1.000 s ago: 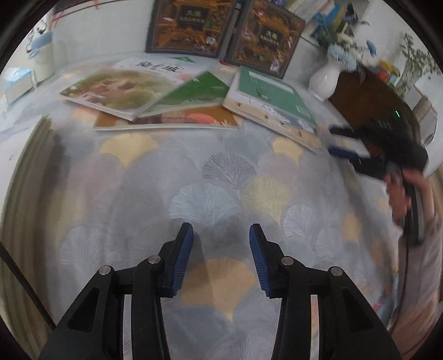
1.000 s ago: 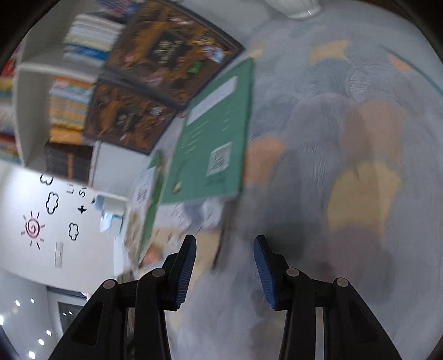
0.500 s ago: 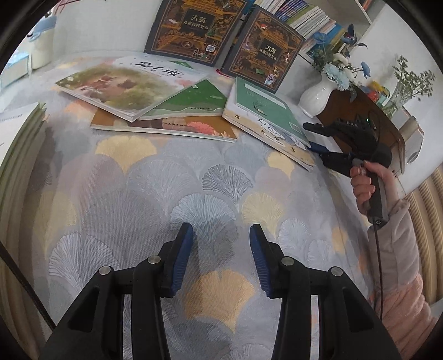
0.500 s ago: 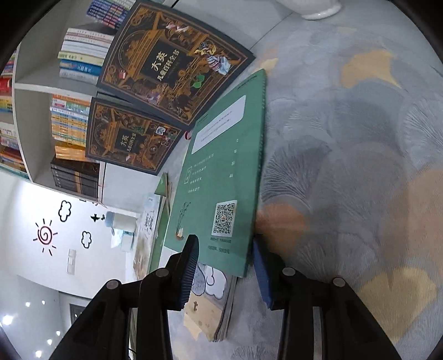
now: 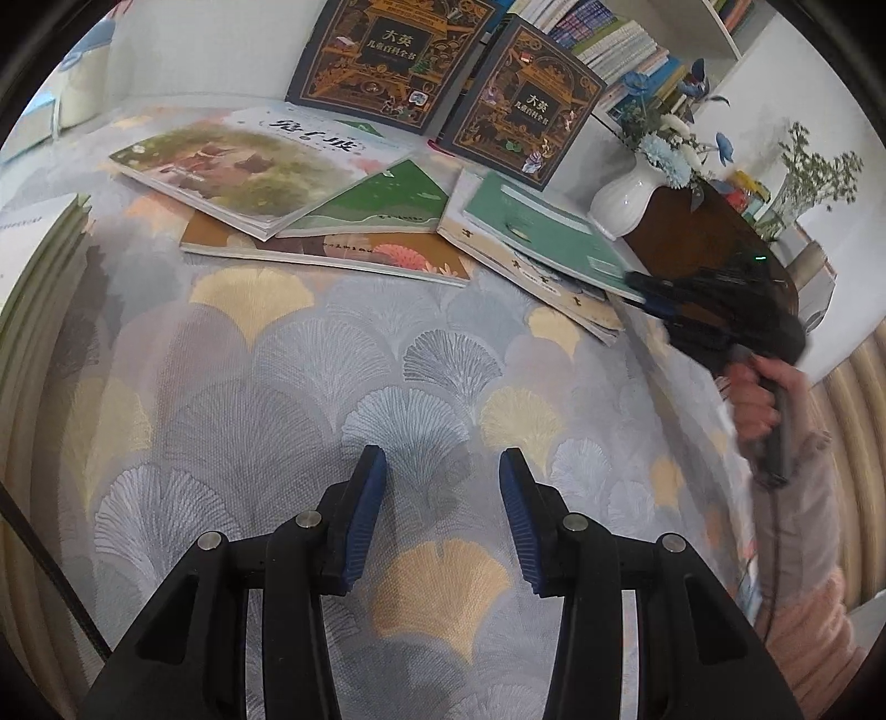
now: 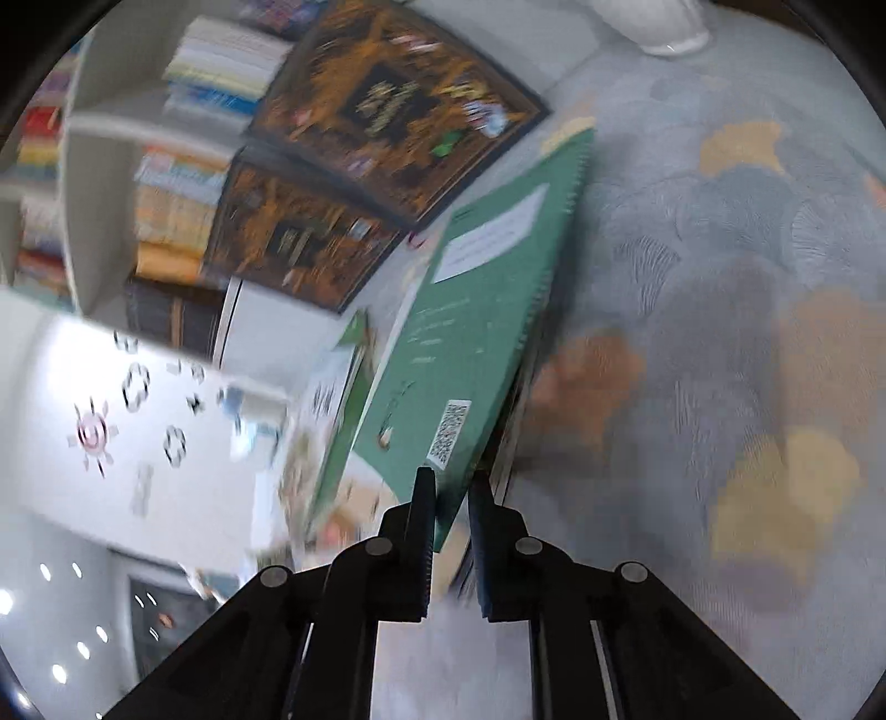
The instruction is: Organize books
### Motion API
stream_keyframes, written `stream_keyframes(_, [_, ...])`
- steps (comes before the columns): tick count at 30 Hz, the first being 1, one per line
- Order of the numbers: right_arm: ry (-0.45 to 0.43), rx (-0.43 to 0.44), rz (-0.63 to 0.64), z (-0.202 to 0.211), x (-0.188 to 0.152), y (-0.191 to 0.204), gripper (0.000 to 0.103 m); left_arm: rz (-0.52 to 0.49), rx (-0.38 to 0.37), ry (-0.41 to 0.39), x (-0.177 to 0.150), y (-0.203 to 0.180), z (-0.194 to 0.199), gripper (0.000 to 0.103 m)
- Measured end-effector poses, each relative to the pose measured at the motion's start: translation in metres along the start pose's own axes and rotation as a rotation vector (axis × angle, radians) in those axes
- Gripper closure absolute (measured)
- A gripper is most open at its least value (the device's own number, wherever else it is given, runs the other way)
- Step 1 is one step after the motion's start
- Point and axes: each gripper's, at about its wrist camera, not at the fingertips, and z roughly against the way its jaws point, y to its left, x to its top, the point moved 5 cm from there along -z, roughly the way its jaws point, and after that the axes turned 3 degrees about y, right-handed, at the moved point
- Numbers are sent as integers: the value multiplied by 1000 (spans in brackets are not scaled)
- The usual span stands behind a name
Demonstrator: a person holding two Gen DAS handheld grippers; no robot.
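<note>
You are working over a grey cloth with a fan-leaf pattern [image 5: 343, 365], where large flat picture books [image 5: 238, 171] lie fanned out below two dark, gold-ornamented volumes [image 5: 387, 50] propped upright. At the fan's right end, your right gripper [image 6: 448, 493] has just been closing and now pinches the near corner of the green spiral-bound notebook [image 6: 470, 343], tilting it off the pile beneath. Your left gripper [image 5: 437, 509] hovers above bare cloth, fingers apart, holding nothing.

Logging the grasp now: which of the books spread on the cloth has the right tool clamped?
The teal-green spiral-bound book, rightmost, atop a cream book; the right tool pinches its near corner. The others lie untouched.
</note>
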Motion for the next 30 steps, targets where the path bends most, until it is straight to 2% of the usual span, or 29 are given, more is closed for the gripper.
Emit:
stream_keyframes(7, [33,-73,178,74,-66,49,92,-15,57,17,-5,-3,6,63])
stream_keyframes(10, [20,-114,325,120,-96,100,92,26,67,28,-9,0,17,63])
stream_keyframes(12, [14,-122,406,132,-111,130,92,32,74,-1,-13,1,32,63])
stream_keyframes(15, [116,-52,476,110,-149,166,97,43,95,-49,-20,2,58,63])
stream_keyframes(17, [226,18,473,74,-186,177,97,37,96,-77,-27,0,75,63])
stream_keyframes(19, [302,10,534,40,-218,185,97,23,111,-96,-32,-1,87,61])
stream_keyframes(21, [340,37,519,21,-234,182,97,19,125,-96,-38,0,94,61])
stream_keyframes(23, [341,29,480,12,-228,170,95,9,120,-76,-43,-2,91,61])
stream_keyframes(26, [228,-172,437,14,-195,126,88,-6,112,-42,-49,-10,79,61])
stream_keyframes(27, [216,-210,423,14,-186,115,84,-14,99,-26,-50,-17,71,61])
stream_keyframes(29, [198,-313,358,20,-164,74,57,-33,81,-4,-52,-30,60,61])
stream_keyframes(30, [175,-345,315,25,-155,53,53,-48,73,17,-53,-39,50,61])
